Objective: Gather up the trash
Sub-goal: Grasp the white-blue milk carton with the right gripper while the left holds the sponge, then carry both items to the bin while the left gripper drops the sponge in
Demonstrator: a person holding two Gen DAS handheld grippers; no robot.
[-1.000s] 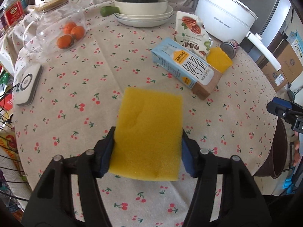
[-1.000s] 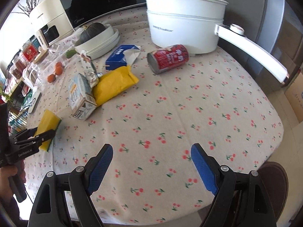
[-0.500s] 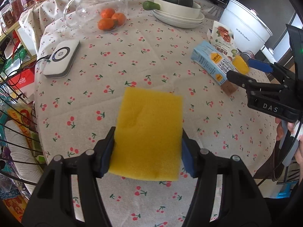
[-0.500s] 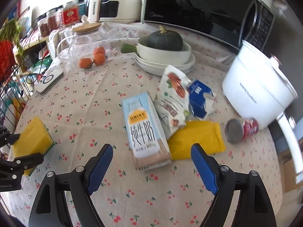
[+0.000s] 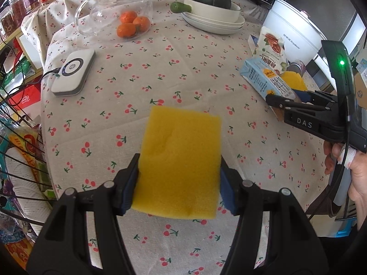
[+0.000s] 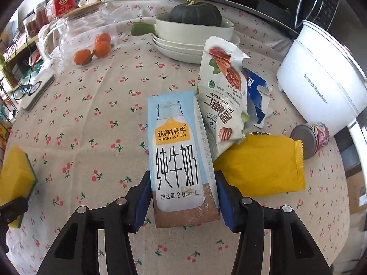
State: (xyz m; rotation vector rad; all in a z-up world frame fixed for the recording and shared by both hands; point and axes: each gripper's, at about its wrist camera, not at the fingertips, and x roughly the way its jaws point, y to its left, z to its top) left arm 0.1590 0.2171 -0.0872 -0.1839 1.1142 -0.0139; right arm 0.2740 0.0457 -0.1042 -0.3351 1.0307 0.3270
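Note:
My left gripper [image 5: 179, 192] is shut on a yellow sponge [image 5: 180, 167] and holds it above the cherry-print tablecloth [image 5: 142, 80]. My right gripper [image 6: 181, 202] has its blue pads on both sides of the foot of a light blue milk carton [image 6: 181, 153] that lies on the table; the pads touch or nearly touch its sides. A pecan snack bag [image 6: 223, 98], a yellow wrapper [image 6: 263, 165], a torn blue packet [image 6: 258, 91] and a red can [image 6: 312, 137] lie just beyond the carton. The right gripper also shows in the left wrist view [image 5: 286, 100].
A white electric pot [image 6: 321, 84] stands at the right. Stacked white dishes with a green squash [image 6: 195, 16] are at the back. A glass jar with oranges [image 5: 130, 23] and a white charger pad [image 5: 73, 71] are at the left. A wire basket [image 5: 13, 160] hangs off the left edge.
My right gripper has swung in from the table's right side and closed in around the milk carton. My left gripper has kept the sponge and drifted back toward the left edge.

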